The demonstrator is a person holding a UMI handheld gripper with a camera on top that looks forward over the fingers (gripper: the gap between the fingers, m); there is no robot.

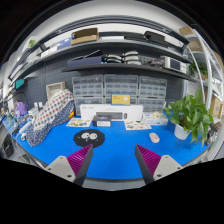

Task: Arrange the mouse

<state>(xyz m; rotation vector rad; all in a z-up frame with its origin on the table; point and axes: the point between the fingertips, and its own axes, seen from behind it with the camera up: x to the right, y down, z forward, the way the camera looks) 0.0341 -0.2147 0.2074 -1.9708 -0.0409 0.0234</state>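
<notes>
A small white mouse [154, 138] lies on the blue table top [115, 150], beyond my right finger. A round black mouse pad [88, 136] with white markings lies on the table beyond my left finger, well apart from the mouse. My gripper [114, 161] is open and empty, held low over the near part of the table. Its two pink-padded fingers [82, 160] stand wide apart with only bare blue table between them. Both the mouse and the pad are ahead of the fingertips.
A green potted plant [190, 115] stands at the right. A white box-shaped device [118, 114] sits at the back of the table, under shelves with drawer cabinets [120, 88]. A patterned bundle [50, 115] lies at the left.
</notes>
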